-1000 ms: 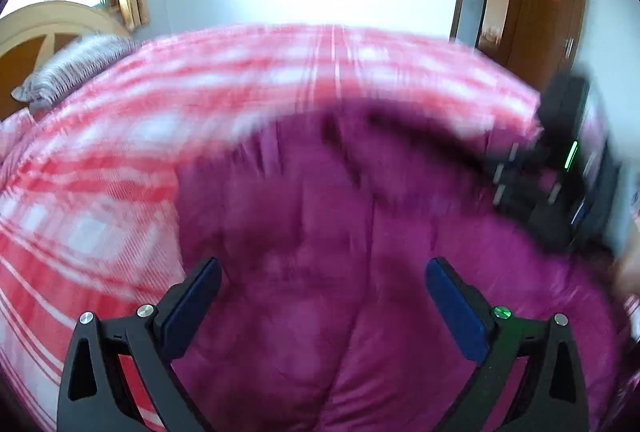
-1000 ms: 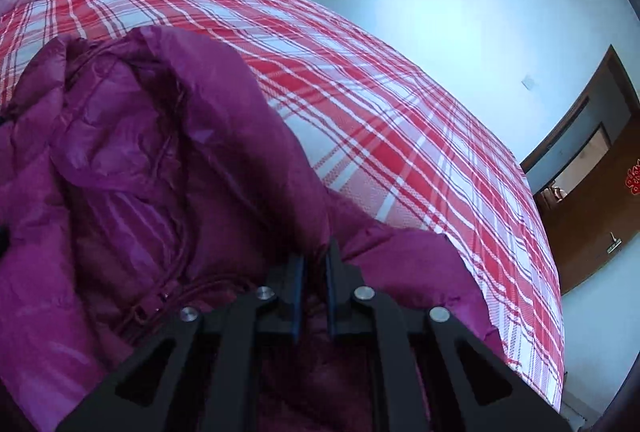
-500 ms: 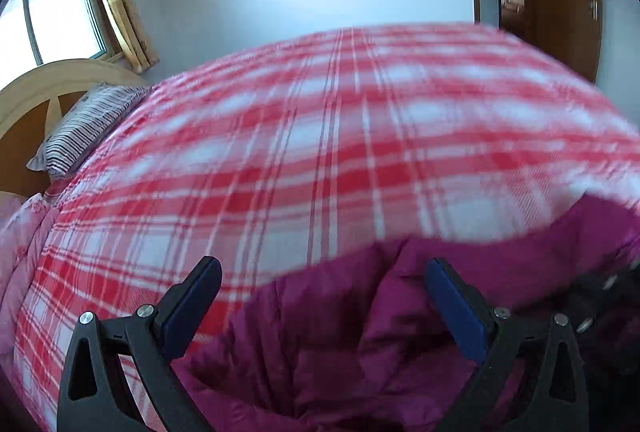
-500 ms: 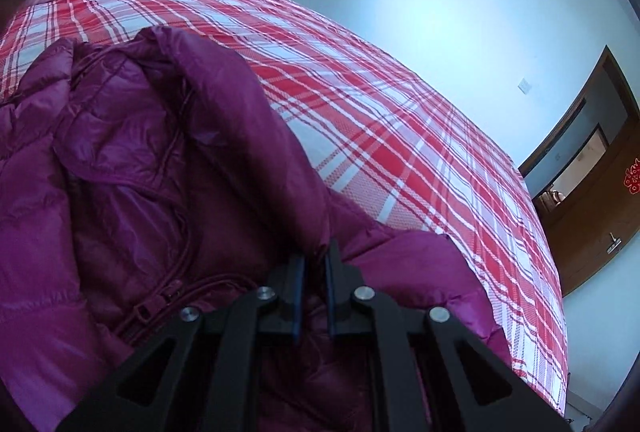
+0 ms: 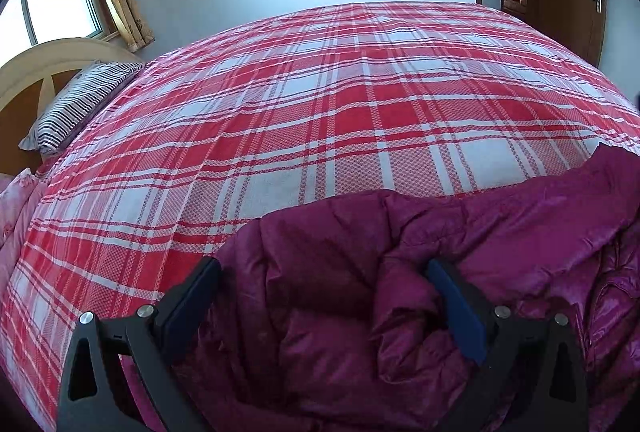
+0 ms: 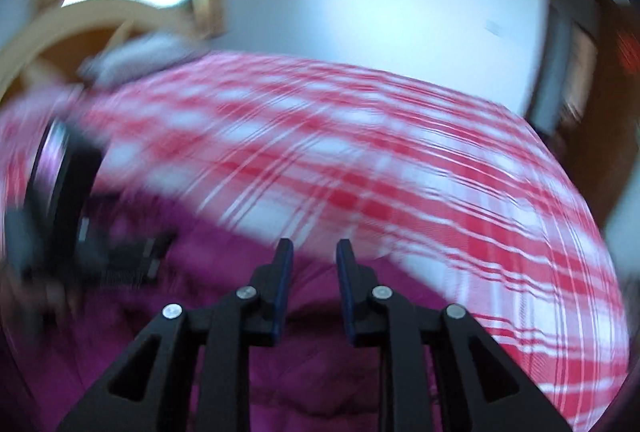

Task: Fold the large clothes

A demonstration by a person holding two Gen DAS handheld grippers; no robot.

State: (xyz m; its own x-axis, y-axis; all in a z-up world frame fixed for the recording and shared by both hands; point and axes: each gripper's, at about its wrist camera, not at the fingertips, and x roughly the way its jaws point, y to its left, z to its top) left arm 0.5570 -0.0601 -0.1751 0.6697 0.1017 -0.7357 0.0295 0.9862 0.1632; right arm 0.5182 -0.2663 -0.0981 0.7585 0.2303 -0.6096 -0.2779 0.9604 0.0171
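A: Grippers?
B: Left gripper (image 5: 320, 288) spread wide, a fold of the puffer jacket (image 5: 500, 232) bunched between its pads. Right gripper (image 6: 310, 272) narrowly parted, nothing between, over the jacket; view blurred.
A: Count?
B: One jacket, two grippers, one striped pillow (image 5: 76, 103).
A: Jacket?
B: Magenta, shiny, rumpled, on the near edge of the red plaid bedspread (image 5: 320, 103).

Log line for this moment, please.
left gripper: jaws open over purple down jacket | right gripper: jaws parted, empty, view blurred | plaid bedsheet: jacket on it
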